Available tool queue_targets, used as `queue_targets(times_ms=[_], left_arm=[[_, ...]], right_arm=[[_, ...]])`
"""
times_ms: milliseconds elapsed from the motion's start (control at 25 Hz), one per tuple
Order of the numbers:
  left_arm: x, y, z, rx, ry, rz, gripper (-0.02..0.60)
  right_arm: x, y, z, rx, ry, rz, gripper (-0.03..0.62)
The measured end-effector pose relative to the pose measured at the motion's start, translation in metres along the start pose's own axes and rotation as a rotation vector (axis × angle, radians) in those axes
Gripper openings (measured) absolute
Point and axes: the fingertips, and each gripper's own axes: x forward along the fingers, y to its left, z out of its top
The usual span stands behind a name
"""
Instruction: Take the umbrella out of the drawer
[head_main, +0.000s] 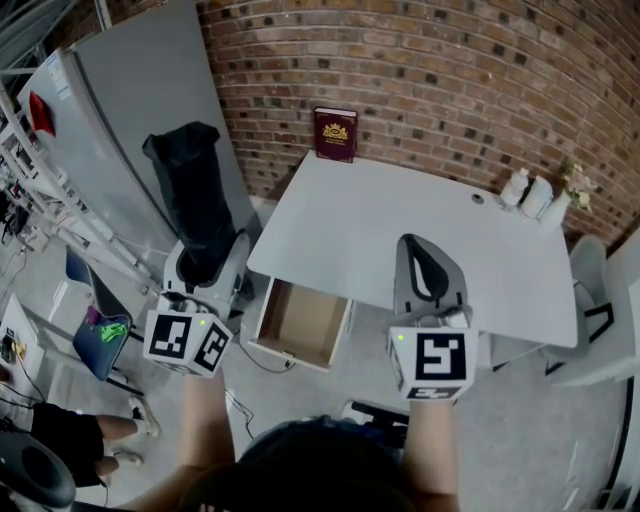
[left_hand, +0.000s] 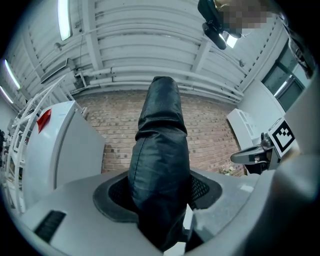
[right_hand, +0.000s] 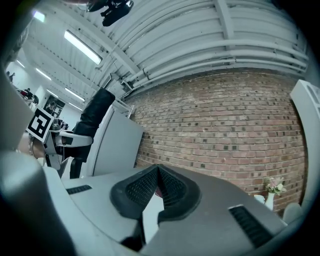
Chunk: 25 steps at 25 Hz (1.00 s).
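Nearest us, our left tool (head_main: 205, 270) is clenched on the black umbrella (head_main: 188, 185), which stands upright in it, clear of the drawer and off the table's left edge. Our right tool (right_hand: 159, 175) is pinched together on nothing. Just beyond, the drawer (head_main: 300, 322) hangs open and bare under the table (head_main: 400, 210), so we judge the taking-out all but done; next we should carry the umbrella over the tabletop and lay it down before loosening the grip.
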Motion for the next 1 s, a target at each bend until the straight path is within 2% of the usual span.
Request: queue_targets(times_ms=[720,1000], left_arm=[[-0.011,0.002,0.023,-0.025,-0.075,-0.013,0.249],[-0.013,0.005,0.025,-0.034,-0.075,-0.014,0.249]], right_arm=[[0.0,0.008,0.007,0.0,-0.021,0.035,-0.009],[0.0,0.009,0.009,-0.003,-0.018,0.043,-0.009]])
